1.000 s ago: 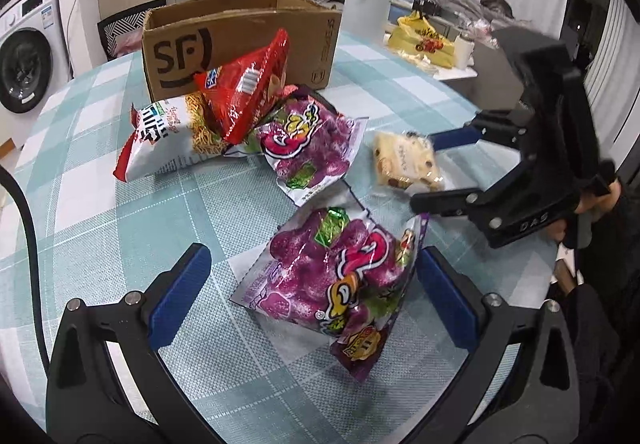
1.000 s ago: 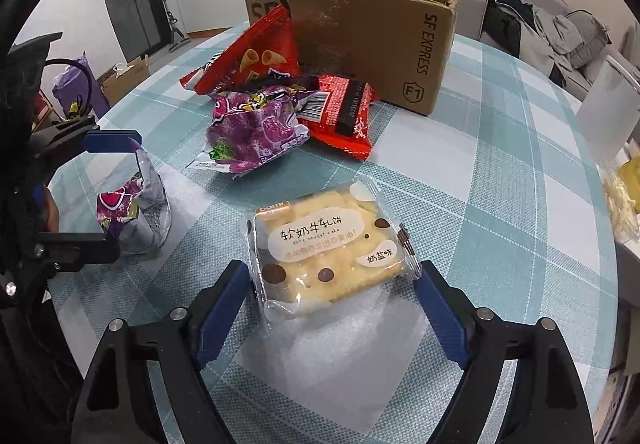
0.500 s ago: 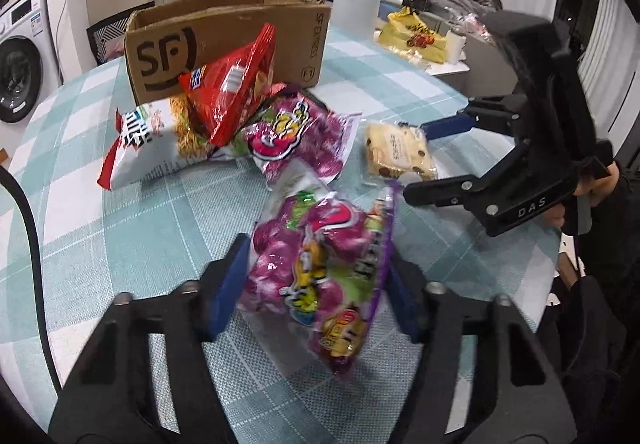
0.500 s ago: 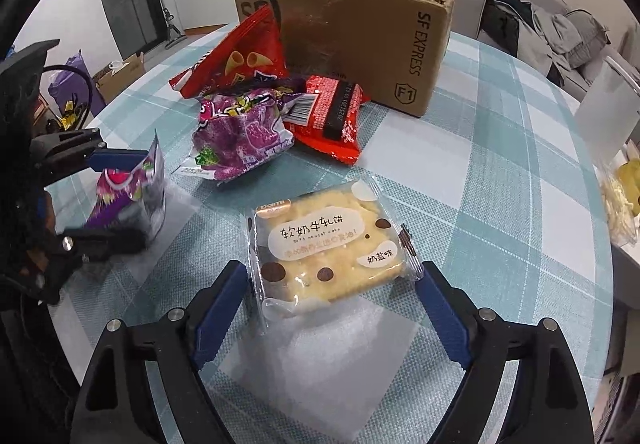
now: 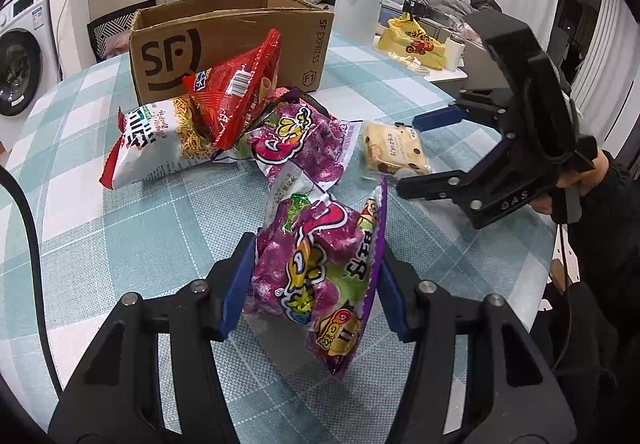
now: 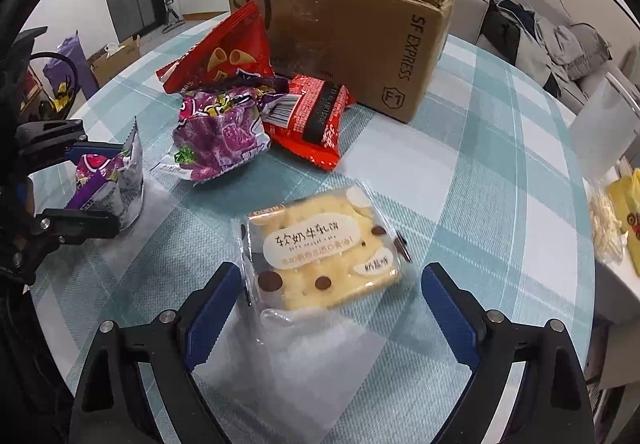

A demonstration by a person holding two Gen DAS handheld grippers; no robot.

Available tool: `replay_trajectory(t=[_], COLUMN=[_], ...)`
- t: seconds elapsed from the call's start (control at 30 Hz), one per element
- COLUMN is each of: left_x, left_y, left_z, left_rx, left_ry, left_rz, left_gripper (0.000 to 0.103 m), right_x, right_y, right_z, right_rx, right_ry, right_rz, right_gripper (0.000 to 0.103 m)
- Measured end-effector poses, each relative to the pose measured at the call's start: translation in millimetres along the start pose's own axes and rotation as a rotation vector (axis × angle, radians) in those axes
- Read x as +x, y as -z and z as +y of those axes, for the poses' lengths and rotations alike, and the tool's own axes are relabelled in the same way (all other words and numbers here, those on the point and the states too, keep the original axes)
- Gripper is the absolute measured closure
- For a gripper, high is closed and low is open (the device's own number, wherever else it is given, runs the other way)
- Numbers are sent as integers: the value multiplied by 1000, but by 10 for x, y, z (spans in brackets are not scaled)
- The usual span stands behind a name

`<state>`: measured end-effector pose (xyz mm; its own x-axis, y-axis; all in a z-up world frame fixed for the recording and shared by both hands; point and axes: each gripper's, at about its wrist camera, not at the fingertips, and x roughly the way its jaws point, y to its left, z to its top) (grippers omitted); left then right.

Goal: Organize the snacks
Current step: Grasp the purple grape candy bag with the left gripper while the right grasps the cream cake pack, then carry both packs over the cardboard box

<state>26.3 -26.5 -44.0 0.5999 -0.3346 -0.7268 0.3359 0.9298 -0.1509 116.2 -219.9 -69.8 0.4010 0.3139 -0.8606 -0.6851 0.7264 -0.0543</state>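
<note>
1. Purple candy bag (image 5: 320,268) is pinched between the blue pads of the left tongs (image 5: 314,286), which are closed on its middle; its lower corner hangs free, just above the checked table (image 5: 120,244).
2. Right tongs (image 6: 328,308) stand wide apart around the yellow biscuit pack (image 6: 324,252), which lies flat on the table; they grip nothing.
3. Risk: the bag is soft and slippery film, held at its puffed middle, so it may slide out or swing if moved fast. A harder squeeze could crush what is inside.
4. Risk: the two tongs work near each other, and the right tongs (image 5: 448,147) sit just beyond the held bag; a careless sweep could knock them together.
5. Cardboard box (image 5: 224,43), open at the top, stands at the far side and looks the likely destination.
6. In the way lie a red chip bag (image 5: 236,91) leaning on the box, a noodle bag (image 5: 160,143) and a second purple bag (image 5: 296,143), so the carry must probably pass above them.
</note>
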Motion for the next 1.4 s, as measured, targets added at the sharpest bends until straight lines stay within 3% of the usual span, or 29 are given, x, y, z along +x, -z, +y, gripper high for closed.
replay_trajectory(t=[0.27, 0.33, 0.47, 1.0, 1.4], left_x=[-26, -33, -78, -442, -540], left_y=[-16, -24, -21, -137, -479], left_z=[28, 35, 56, 171, 323], left_rx=[-13, -19, -29, -71, -106], left_ry=[-5, -7, -6, -65, -153], left_rz=[-10, -19, -32, -145, -210], left_gripper=[50, 50, 50, 50, 50], right_x=[170, 138, 44, -427, -671], right_y=[-171, -162, -111, -109, -310], right_z=[-100, -88, -62, -77, -68], right_rx=[24, 24, 36, 119, 155], right_ry=[-55, -54, -51, -59, -64], right_rz=[9, -11, -56, -218, -315], right_gripper=[10, 27, 43, 44, 44])
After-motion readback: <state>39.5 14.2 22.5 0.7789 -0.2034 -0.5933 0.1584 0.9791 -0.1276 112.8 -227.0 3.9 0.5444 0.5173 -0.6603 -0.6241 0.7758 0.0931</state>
